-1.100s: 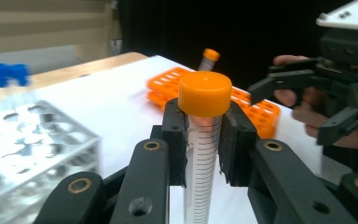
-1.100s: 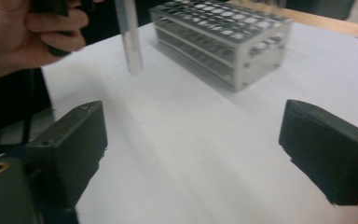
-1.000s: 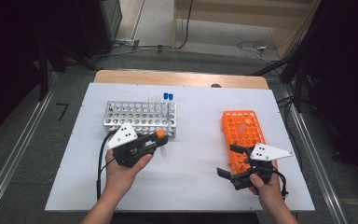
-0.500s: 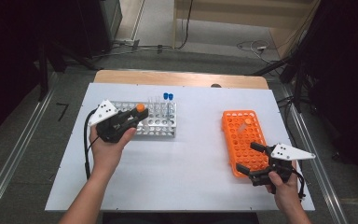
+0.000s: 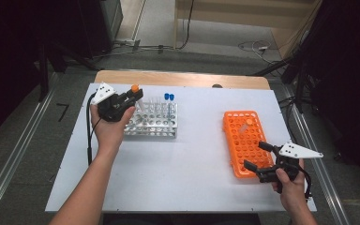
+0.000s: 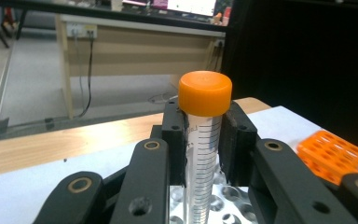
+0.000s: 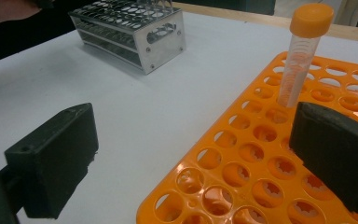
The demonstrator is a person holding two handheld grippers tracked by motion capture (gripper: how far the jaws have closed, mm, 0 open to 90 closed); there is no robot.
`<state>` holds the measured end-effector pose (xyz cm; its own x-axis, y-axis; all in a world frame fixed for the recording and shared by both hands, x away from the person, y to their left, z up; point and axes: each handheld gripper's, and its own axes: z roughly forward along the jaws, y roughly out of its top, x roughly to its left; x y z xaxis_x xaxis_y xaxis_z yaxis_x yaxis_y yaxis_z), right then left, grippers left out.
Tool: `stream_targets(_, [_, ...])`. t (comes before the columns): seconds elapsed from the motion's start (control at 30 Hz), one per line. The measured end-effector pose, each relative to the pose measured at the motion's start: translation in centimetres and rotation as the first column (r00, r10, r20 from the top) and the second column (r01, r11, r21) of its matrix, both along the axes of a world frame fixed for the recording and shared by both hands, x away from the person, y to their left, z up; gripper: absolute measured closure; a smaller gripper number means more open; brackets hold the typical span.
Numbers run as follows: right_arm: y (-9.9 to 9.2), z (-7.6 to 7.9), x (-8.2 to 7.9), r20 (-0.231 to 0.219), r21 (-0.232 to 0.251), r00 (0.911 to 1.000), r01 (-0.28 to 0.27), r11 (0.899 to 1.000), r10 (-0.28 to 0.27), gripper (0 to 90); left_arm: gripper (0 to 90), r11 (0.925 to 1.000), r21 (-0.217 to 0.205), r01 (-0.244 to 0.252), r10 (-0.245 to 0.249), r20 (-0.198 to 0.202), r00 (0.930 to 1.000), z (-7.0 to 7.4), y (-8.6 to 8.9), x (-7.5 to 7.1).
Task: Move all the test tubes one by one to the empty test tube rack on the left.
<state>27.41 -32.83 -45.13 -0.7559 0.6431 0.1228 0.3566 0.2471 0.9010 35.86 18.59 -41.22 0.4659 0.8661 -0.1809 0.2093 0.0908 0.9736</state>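
My left gripper (image 5: 132, 97) is shut on a clear graduated tube with an orange cap (image 6: 204, 92), held upright over the left end of the metal rack (image 5: 152, 123). In the left gripper view both pads (image 6: 174, 140) press on the tube just under its cap. My right gripper (image 5: 255, 155) stands open by the front edge of the orange rack (image 5: 243, 140), nothing between its jaws. Its own view shows the open gripper (image 7: 196, 158) over the orange rack (image 7: 242, 177), where one orange-capped tube (image 7: 303, 56) stands.
Two blue-capped tubes (image 5: 168, 97) stand at the metal rack's back right. The metal rack (image 7: 130, 32) lies far left in the right gripper view. A white tabletop (image 5: 192, 164) spreads between the racks, with a wooden strip (image 5: 178, 78) along its far edge.
My left gripper has carried the orange-capped tube from the table's middle to the back left, over the metal rack's left end. My right gripper shifted slightly right beside the orange rack.
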Motion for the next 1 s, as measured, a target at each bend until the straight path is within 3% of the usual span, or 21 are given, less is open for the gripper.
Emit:
stream_targets(0.2, [-0.1, -0.1, 0.1, -0.001, 0.002, 1.0, 0.003, 1.0, -0.003, 0.0, 74.8, 0.9988, 0.01, -0.048, 0.049, -0.026, 0.9985, -0.6, -0.4, 1.8])
stream_targets(0.43, [-0.3, -0.2, 0.2, -0.009, 0.007, 1.0, -0.002, 1.0, 0.002, 0.0, 74.7, 0.9963, 0.029, -0.081, 0.081, -0.025, 0.9964, -1.3, -0.9, 3.2])
stream_targets(0.67, [-0.5, -0.2, 0.3, -0.01, 0.012, 1.0, 0.001, 1.0, -0.001, 0.0, 73.9, 0.9918, 0.07, -0.107, 0.109, -0.034, 0.9934, -1.9, -1.4, 3.7])
stream_targets(0.83, [-0.6, -0.1, 0.3, -0.013, 0.022, 0.9999, 0.003, 1.0, -0.003, 0.0, 71.7, 0.9869, 0.116, -0.112, 0.122, -0.082, 0.9891, -2.4, -1.5, 3.9])
stream_targets(1.0, [-0.6, -0.1, 0.3, -0.011, 0.023, 0.9999, 0.004, 1.0, -0.004, 0.1, 73.6, 0.9865, 0.13, -0.1, 0.11, -0.072, 0.9913, -2.4, -1.6, 3.9])
